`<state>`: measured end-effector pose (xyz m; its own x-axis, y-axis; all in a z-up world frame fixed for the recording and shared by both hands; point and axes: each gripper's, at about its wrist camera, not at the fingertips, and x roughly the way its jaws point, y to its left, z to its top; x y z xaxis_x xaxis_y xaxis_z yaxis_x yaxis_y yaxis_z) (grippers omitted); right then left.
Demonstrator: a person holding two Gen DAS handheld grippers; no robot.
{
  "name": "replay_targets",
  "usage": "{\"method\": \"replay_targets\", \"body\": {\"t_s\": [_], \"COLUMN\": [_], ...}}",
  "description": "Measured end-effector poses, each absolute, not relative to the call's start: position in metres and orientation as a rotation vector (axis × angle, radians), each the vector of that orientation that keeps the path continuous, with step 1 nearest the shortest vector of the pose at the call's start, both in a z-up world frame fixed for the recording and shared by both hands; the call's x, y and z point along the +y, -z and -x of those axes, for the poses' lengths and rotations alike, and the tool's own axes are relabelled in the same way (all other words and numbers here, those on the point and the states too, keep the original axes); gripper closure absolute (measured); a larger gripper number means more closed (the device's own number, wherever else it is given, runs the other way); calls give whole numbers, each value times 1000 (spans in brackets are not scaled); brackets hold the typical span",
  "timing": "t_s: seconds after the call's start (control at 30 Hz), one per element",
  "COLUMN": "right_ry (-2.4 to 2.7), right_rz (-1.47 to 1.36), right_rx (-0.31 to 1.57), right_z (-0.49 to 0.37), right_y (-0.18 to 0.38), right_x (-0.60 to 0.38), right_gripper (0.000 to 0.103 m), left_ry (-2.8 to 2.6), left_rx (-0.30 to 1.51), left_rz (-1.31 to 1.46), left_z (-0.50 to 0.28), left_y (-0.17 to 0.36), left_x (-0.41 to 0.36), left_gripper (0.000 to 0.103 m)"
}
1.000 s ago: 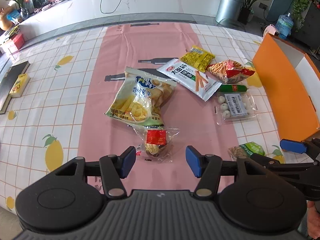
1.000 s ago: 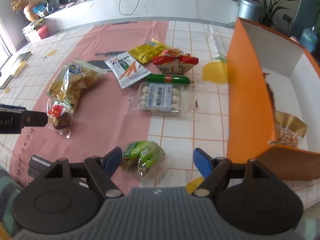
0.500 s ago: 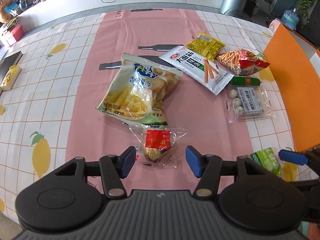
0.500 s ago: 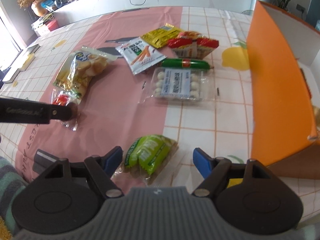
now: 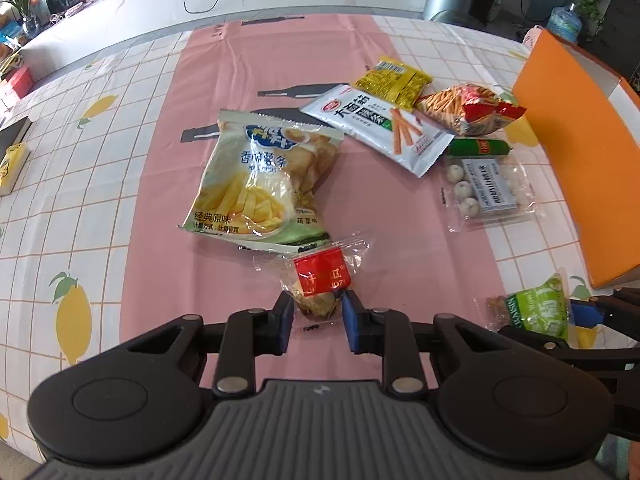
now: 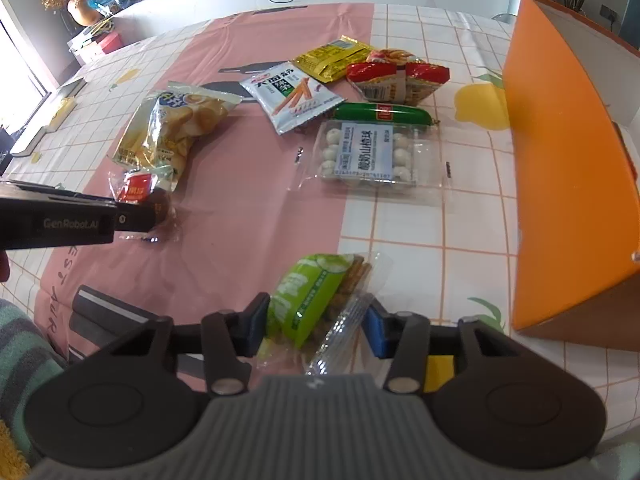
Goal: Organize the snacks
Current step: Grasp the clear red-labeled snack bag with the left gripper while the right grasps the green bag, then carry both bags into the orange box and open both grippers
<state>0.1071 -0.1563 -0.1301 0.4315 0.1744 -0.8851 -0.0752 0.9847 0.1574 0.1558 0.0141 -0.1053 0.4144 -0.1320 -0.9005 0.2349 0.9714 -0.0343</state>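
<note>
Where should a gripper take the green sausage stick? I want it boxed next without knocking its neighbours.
Grip the green sausage stick across its middle, coming from above with fingers astride its narrow width. It lies flat and crosswise, wedged between the red snack bag and the clear tray of white balls, so ends are safer than sides.

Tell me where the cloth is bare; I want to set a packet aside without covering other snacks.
Bare: the pink strip between the chips bag and the ball tray, and the lemon-print squares left of the chips. Crowded: the far cluster around the green sausage, near the orange box.
</note>
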Motion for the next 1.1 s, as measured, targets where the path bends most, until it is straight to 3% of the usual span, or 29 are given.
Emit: {"method": "replay_targets", "body": {"t_s": [0.7, 1.1], "right_ry": [-179, -122], "right_rz": [-109, -53], "right_rx": [905, 737], "right_z": [-66, -32], "right_y": [40, -27], "right_x": [-174, -214], "right_gripper": [58, 58], "left_ry": [308, 436], "left_rx": [943, 798], "left_rz": [-62, -109], "left_z": [-101, -79], "left_y": [10, -50], "left_x": [-3, -59], "left_gripper": [76, 76]}}
